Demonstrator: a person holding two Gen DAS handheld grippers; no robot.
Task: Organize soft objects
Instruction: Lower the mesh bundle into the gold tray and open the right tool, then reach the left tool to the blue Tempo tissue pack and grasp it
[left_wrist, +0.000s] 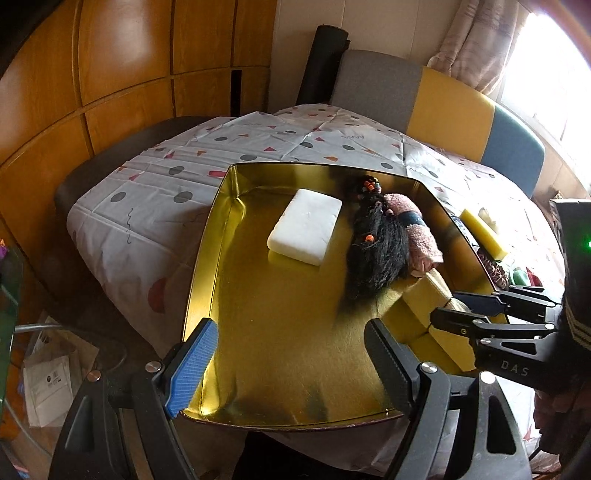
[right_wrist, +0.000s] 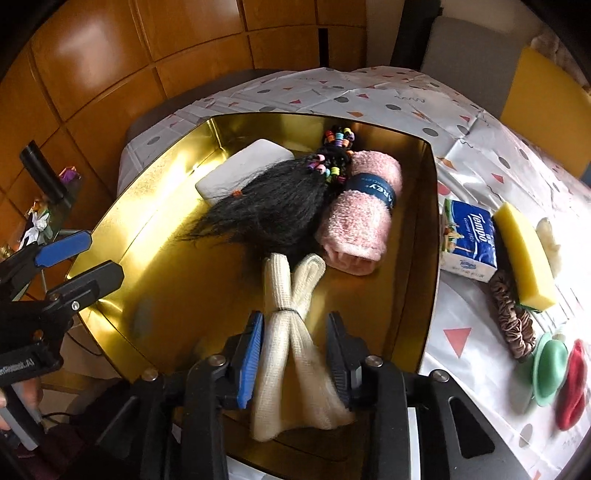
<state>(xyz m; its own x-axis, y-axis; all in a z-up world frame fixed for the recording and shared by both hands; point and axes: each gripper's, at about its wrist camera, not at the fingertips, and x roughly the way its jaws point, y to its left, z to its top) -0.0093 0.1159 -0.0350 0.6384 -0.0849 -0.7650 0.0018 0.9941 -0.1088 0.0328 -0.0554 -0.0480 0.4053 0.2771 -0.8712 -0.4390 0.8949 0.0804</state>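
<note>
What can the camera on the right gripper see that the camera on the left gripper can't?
Only the right wrist view shows the cream cloth bundle lying between the right gripper pads, plus the blue tissue pack, brown scrunchie and the green and red items. Only the left wrist view shows the left gripper's open, empty fingers up close. Both show the gold tray, white block, black hair piece, pink towel and yellow sponge.
</note>
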